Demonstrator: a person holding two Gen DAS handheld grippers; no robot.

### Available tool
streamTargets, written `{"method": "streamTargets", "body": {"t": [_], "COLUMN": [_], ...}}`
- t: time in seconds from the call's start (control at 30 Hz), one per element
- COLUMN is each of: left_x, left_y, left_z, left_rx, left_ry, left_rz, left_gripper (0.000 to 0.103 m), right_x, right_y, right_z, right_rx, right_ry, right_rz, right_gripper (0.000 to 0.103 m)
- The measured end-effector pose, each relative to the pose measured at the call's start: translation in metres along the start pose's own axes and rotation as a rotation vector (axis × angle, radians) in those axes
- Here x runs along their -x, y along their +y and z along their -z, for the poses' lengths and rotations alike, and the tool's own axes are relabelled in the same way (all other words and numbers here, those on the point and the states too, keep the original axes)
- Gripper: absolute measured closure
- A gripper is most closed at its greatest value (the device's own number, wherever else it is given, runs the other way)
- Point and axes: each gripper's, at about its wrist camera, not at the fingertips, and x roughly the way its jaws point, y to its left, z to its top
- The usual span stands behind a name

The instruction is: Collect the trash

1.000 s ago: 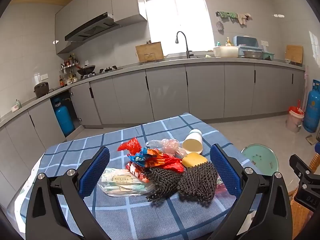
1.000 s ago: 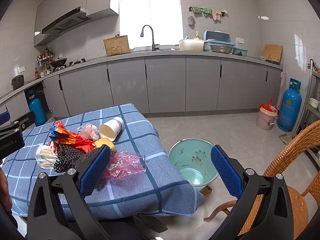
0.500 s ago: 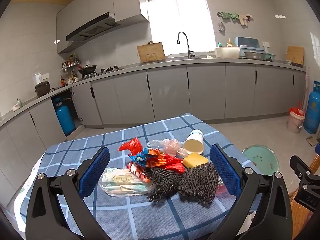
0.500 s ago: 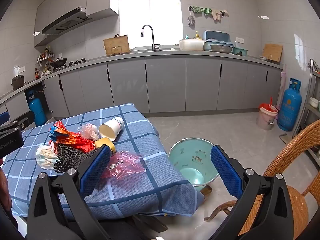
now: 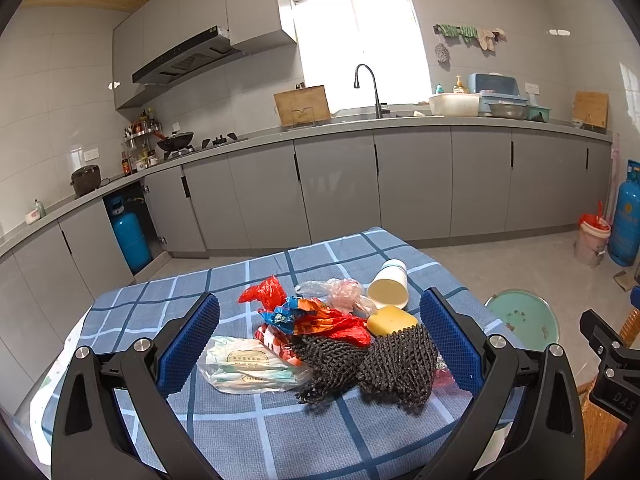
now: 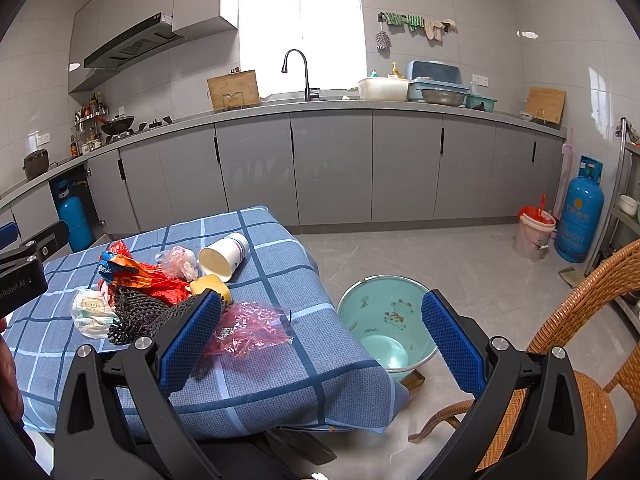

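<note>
with both the left gripper [image 5: 320, 336] and right gripper [image 6: 322, 334] wide open and empty, lower one squarely over the pink wrapper [image 6: 250, 326], nearest the green bucket [image 6: 416, 352], before closing.

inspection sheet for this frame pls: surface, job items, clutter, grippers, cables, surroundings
Surface: table with blue checked cloth, pile sits mid-table.
Job's things: paper cup on its side; yellow sponge; black mesh netting; red and orange wrappers; clear packet; clear bag; pink plastic wrap near the table's right edge; green basin on the floor beside the table.
Clutter: nothing seen beyond the trash.
Grippers: left gripper open, fingers either side of the pile, holding nothing; right gripper open, empty.
Cables: nothing seen.
Surroundings: wicker chair, blue gas cylinder, pink bucket, grey kitchen cabinets.
</note>
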Motion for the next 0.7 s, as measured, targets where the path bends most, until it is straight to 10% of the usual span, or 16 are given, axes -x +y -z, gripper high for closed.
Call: {"method": "streamTargets", "body": {"t": [0.7], "left_x": [-0.0002], "left_y": [-0.0002], "left_z": [0.0006], "left_rx": [-0.003], "left_ry": [0.001], "left_rz": [-0.004], "left_gripper": [0.004], "right_x": [-0.001], "right_y": [0.0], "right_z": [0.0003], "right_rx": [-0.001], "right_ry": [0.001], "right_rz": [-0.001], "right_gripper": [0.005]}}
